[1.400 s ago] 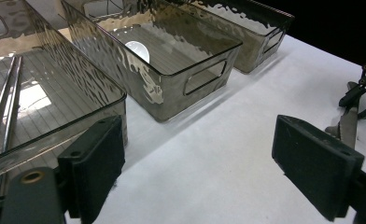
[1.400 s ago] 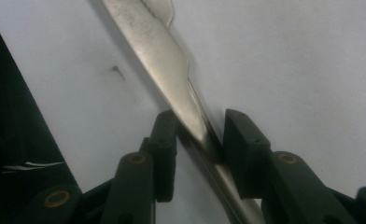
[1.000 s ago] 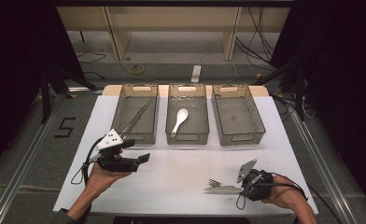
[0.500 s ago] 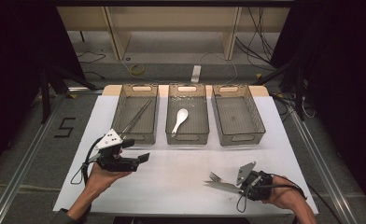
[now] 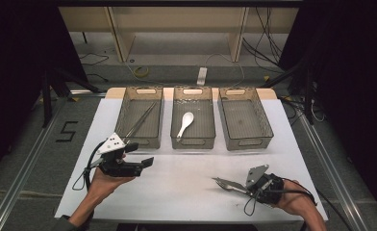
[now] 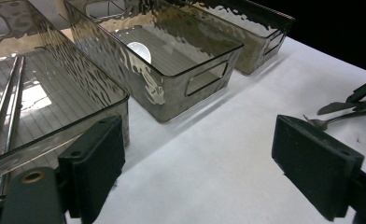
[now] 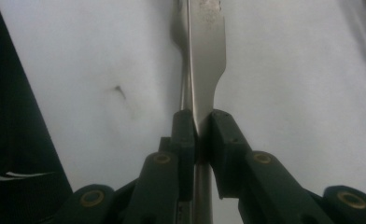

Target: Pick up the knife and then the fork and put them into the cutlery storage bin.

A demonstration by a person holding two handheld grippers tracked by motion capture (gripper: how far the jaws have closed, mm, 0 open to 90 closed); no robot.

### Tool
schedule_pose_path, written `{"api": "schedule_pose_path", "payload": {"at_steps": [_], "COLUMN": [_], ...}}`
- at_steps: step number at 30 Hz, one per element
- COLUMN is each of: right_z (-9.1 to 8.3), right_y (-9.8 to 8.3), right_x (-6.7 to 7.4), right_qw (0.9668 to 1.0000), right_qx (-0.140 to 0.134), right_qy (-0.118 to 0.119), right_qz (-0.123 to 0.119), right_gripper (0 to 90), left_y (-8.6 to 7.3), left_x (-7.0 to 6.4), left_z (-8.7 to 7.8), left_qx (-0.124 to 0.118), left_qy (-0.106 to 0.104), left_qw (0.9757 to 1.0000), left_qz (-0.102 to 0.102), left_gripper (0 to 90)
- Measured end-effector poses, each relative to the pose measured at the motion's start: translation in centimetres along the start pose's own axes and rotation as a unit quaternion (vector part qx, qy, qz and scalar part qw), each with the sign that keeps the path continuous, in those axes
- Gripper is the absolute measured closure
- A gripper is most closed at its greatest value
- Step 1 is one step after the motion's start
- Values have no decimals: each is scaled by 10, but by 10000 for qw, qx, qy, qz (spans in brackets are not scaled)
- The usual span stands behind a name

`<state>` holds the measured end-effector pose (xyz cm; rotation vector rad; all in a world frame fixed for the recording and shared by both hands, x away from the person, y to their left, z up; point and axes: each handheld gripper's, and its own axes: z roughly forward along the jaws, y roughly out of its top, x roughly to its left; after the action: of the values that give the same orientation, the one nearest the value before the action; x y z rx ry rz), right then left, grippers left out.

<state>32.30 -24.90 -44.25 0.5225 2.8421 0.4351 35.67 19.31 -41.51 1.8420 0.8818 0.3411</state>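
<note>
Right claw clamped on knife

A silver table knife with a serrated edge is clamped on edge between the pads of the right tool, its flat blade stood upright and pointed away along the white bench. Right beside it, on the side away from the blade's flat face, the slim handle of a silver fork is seen lying on the bench, its tines just past the knife tip in the high view. Both pieces are found near the bench's front right corner, well apart from the three clear bins.
</note>
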Motion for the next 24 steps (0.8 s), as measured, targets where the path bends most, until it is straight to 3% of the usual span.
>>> {"api": "schedule_pose_path", "payload": {"at_steps": [9,15,22,24], "right_z": [-12,-27,-37,-41], "right_y": [1,3,6,7], "right_x": [-9,-22,-39,-43], "right_qw": [9968,9894,9792,9749], "right_qx": [-489,-945,-1414,-1561], "right_qy": [-208,-384,-242,-217], "right_qz": [589,1036,1434,1571], "right_gripper": [813,813,814,814], "left_y": [0,1,1,1], "left_x": [2,4,5,5], "left_z": [-2,-4,-6,-7], "left_qx": [-52,-136,-208,-220], "left_qy": [25,28,19,39], "left_qw": [10000,9999,9997,9997], "left_qz": [-38,-88,-128,-123], "left_gripper": [167,167,167,167]}}
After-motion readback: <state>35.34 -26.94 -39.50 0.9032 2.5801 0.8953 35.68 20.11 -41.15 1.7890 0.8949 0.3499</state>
